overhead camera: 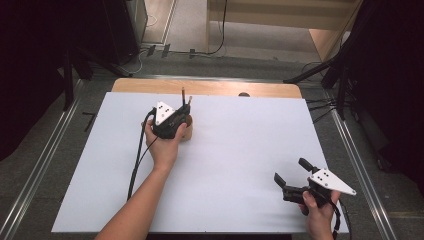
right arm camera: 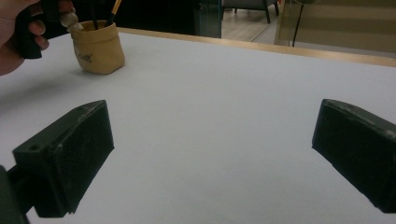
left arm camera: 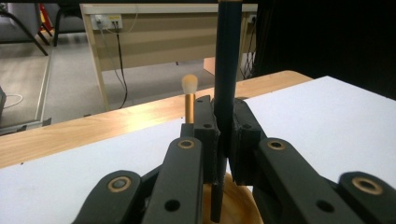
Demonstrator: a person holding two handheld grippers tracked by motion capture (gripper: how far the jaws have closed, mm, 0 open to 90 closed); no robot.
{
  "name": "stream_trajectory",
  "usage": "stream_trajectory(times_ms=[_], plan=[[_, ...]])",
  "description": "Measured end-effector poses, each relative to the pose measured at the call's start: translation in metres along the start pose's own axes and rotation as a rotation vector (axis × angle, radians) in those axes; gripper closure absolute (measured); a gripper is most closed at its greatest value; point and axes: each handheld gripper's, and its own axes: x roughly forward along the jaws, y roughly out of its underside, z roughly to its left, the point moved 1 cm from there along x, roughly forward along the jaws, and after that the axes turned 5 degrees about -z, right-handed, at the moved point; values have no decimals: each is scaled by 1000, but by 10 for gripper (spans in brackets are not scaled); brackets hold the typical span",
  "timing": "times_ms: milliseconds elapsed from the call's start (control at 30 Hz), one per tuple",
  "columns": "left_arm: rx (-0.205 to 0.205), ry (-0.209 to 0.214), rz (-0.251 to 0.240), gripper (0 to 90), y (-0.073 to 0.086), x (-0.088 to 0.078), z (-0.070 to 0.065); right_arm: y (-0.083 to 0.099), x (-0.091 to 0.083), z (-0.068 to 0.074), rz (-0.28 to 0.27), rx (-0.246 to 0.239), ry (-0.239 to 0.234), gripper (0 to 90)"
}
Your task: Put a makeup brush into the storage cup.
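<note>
A small tan pouch-like holder [overhead camera: 187,132] stands on the white sheet, left of centre. My left gripper [overhead camera: 185,112] hangs right over it and is shut on a dark upright stick [left arm camera: 227,70] whose lower end reaches down into the holder [left arm camera: 238,207]. A gold-handled brush with a pale tip [left arm camera: 189,98] stands in the same holder just behind the jaws. My right gripper [overhead camera: 291,170] rests near the front right of the table. It is open with nothing between its fingers [right arm camera: 70,154], and in its view the holder [right arm camera: 98,46] stands far off at upper left.
The white sheet [overhead camera: 235,150] covers most of a wooden table [overhead camera: 210,88], whose bare strip shows along the far edge. Beyond the table are grey floor, cables and a wooden desk [left arm camera: 154,37]. Dark stands flank both sides.
</note>
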Motion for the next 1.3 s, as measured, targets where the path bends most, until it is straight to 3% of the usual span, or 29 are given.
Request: stream_trajectory(times_ms=[333, 800, 1100, 1300], plan=[[50, -59, 34, 845, 2, 3, -9, 0, -1, -1, 0, 1, -1, 0], [6, -162, 59, 848, 14, 6, -23, 0, -2, -2, -3, 6, 4, 0], [-10, -175, 54, 846, 16, 7, -25, 0, -2, -4, -5, 5, 5, 0], [1, -174, 56, 806, 17, 7, -27, 0, -2, -4, -4, 6, 7, 0]])
